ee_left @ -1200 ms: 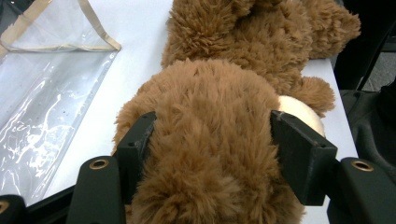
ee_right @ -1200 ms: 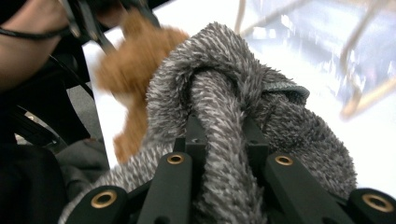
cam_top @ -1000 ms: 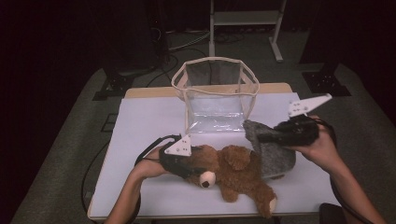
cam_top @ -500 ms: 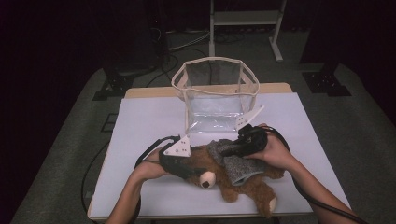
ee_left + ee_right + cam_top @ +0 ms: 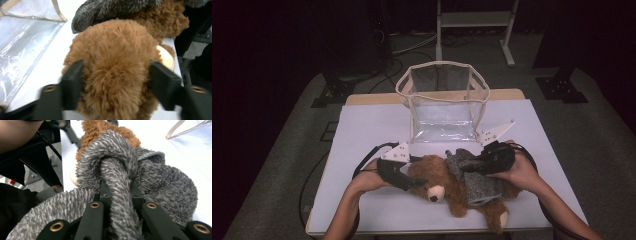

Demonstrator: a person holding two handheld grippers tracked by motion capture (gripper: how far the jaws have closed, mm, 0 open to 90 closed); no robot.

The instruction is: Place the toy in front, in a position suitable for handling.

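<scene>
A brown teddy bear (image 5: 436, 181) lies on the white table (image 5: 367, 125), its head toward the left. My left gripper (image 5: 412, 177) is shut on the bear's head (image 5: 112, 75). Its jaws have just been closing, and the fur bulges between them. My right gripper (image 5: 472, 165) is shut on a fold of a grey fuzzy garment (image 5: 476, 184), which drapes over the bear's body. In the right gripper view the grey garment (image 5: 162, 182) bunches up between that gripper's jaws (image 5: 117, 192), with the brown bear (image 5: 100, 130) beyond it.
A clear plastic bag with beige trim (image 5: 442, 100) stands open and upright on the table just behind the bear. Its clear wall (image 5: 25, 37) shows at the left of the left gripper view. Dark floor, cables and a metal stand lie beyond the table.
My right gripper has carried the grey garment left and down, from beside the bear onto its body. The left hand has stayed on the bear's head.
</scene>
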